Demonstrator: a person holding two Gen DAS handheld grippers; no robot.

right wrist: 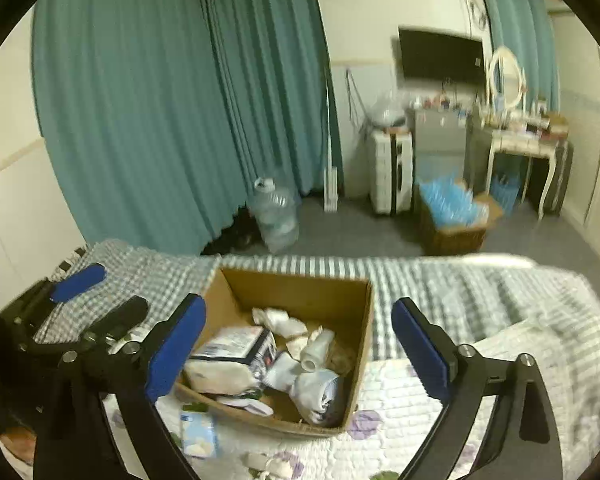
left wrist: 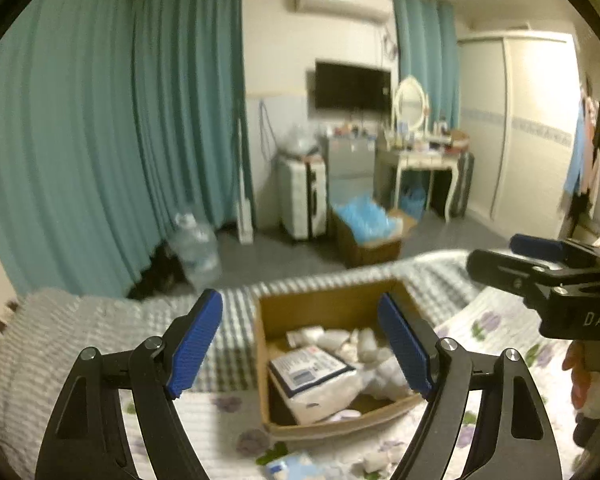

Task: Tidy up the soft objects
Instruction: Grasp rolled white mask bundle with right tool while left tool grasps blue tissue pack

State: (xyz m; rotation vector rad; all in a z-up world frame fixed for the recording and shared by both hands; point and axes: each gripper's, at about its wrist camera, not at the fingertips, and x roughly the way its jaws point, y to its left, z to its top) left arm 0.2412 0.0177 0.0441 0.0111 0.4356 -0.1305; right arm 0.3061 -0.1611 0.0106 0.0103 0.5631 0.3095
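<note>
On the bed [left wrist: 100, 320], toward its left edge, a grey checked blanket [right wrist: 160, 276] lies bunched, running along the far edge as well. Above it the left gripper [left wrist: 300, 340] hangs in the air, its blue-padded fingers [left wrist: 196, 344] spread wide and holding nothing. Just right of the blanket's left heap, near the middle of the bed, an open cardboard box [right wrist: 296, 292] sits on a white quilt with purple flowers [right wrist: 396, 408]. Inside the box lie soft things: a white packet with a dark-bordered label [right wrist: 236, 356] against the left wall, several rolled white socks or cloths [right wrist: 284, 322] toward the back, and a bundled pale cloth [right wrist: 320, 392] at the front right corner. On the quilt just in front of the box's left corner rests a small blue-and-white packet [right wrist: 198, 434], with another small white bundle [right wrist: 268, 464] near the bed's front edge. Farther right the right gripper [right wrist: 300, 360] hovers over the box, its fingers [right wrist: 420, 352] likewise spread apart and empty.
</note>
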